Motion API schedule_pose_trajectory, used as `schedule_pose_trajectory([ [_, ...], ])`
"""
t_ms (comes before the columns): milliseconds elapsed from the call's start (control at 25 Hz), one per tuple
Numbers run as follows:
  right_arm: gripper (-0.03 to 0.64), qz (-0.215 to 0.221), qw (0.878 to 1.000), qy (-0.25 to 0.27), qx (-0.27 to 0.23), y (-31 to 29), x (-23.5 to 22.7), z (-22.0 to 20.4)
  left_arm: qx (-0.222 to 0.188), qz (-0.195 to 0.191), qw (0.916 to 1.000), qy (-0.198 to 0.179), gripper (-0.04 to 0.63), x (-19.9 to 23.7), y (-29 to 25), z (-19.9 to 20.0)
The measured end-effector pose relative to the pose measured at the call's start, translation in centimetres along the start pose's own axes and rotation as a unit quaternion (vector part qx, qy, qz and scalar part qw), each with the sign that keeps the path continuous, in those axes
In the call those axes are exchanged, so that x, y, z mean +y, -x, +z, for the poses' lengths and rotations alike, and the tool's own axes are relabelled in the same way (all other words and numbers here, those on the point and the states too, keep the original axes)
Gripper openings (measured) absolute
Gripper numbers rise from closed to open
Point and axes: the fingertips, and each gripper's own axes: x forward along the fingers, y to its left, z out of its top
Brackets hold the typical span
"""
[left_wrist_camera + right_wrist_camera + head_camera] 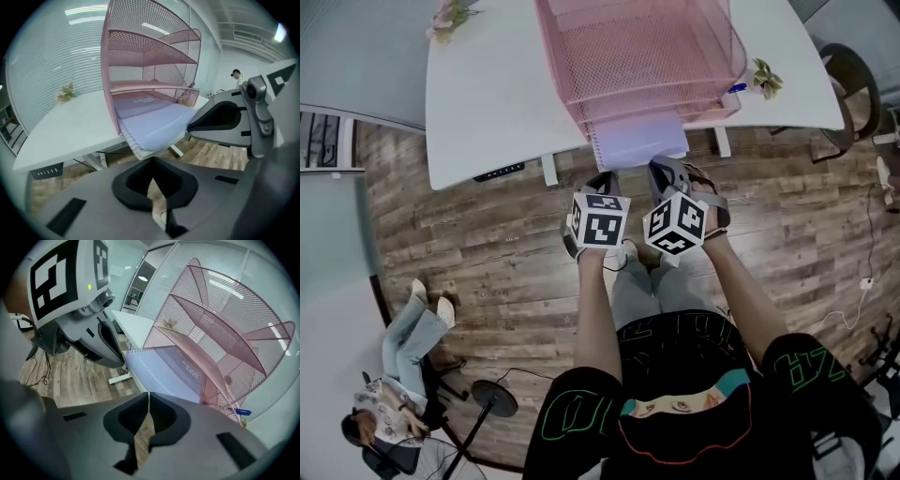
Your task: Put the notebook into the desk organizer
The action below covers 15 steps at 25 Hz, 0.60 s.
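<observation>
A lavender spiral notebook (637, 142) lies in the bottom tier of the pink mesh desk organizer (637, 47); its near end sticks out past the white desk's edge. Both grippers hover just in front of that end, over the floor, side by side. My left gripper (602, 180) is shut with nothing between its jaws. Its own view has the notebook (150, 125) just beyond the closed tips (153, 159). My right gripper (666, 171) is shut and empty too. From its view the notebook (159, 367) lies ahead of the closed tips (148, 394), with the left gripper (93, 333) at its left.
The white desk (487, 103) carries small flower sprigs at its far left (450, 14) and right (766, 80), and a blue pen (736, 89) by the organizer. A person sits at the lower left (398, 375). A round stand base (494, 398) and cables lie on the wood floor.
</observation>
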Motion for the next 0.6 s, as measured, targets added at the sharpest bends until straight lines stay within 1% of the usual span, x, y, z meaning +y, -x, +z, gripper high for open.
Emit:
schedule_pose_trajectory([
  [240, 0.014, -0.011, 1.000, 0.002, 0.000, -1.2, -2.2, 0.6, 0.000, 0.003, 0.9996, -0.027, -0.006, 1.0, -0.9, 2.3],
  [480, 0.014, -0.005, 1.000, -0.006, 0.002, -2.4, -3.4, 0.6, -0.005, 0.007, 0.9998, -0.020, -0.005, 1.8, -1.5, 3.7],
  [600, 0.014, -0.003, 1.000, -0.009, 0.004, -2.8, -3.9, 0.7, 0.000, 0.004, 0.9997, -0.024, -0.005, 2.0, -2.0, 4.0],
])
